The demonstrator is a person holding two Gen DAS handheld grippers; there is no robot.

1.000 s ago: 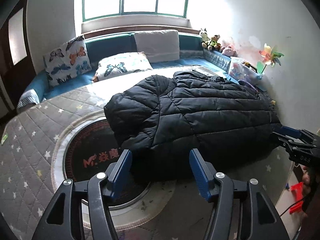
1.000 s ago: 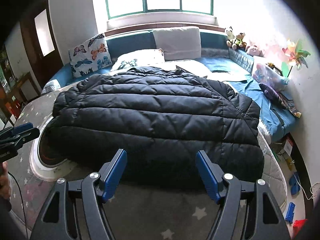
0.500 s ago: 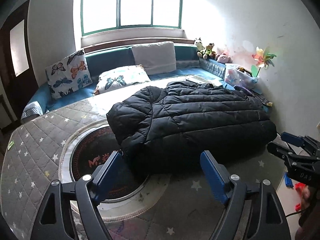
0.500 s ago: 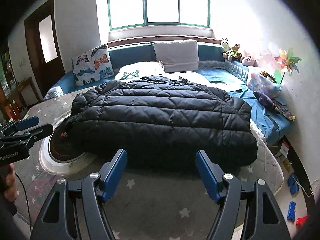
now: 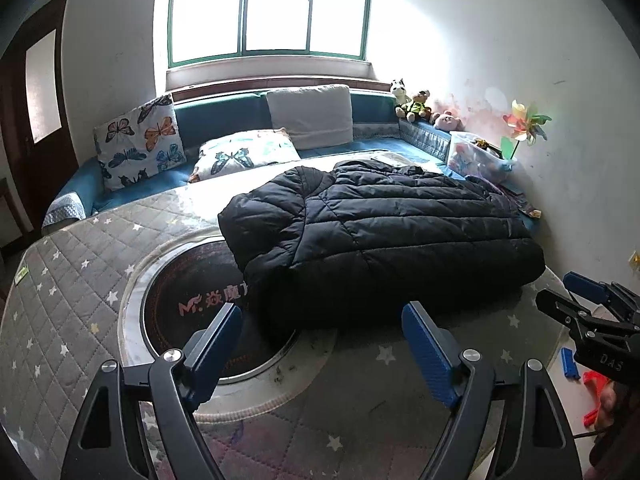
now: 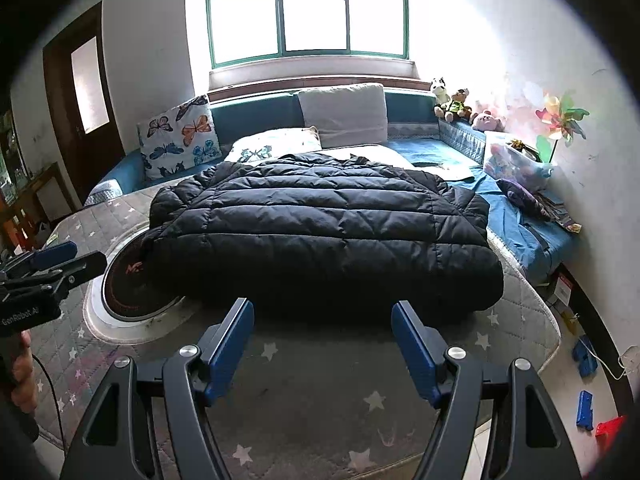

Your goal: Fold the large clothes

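A black quilted down jacket [image 5: 380,232] [image 6: 320,232] lies folded on a grey star-patterned mattress [image 5: 72,280] [image 6: 312,392]. My left gripper [image 5: 320,320] stands open in front of the jacket's near left edge, clear of it, with nothing between its blue pads. My right gripper [image 6: 322,316] is open too, just short of the jacket's near hem, and holds nothing. The right gripper [image 5: 576,300] also shows at the right edge of the left wrist view, and the left gripper [image 6: 60,256] at the left edge of the right wrist view.
A round dark mat with red lettering [image 5: 192,304] lies partly under the jacket. Behind are a blue sofa with butterfly cushions [image 5: 140,140], a window, plush toys [image 5: 416,108] and a pinwheel [image 5: 524,124]. Blue and red plastic bits [image 6: 588,408] lie on the floor at right.
Both grippers have drawn back from the jacket, which now looks smaller and farther away. The left gripper's jaws have spread wider. The jacket itself has stayed in place.
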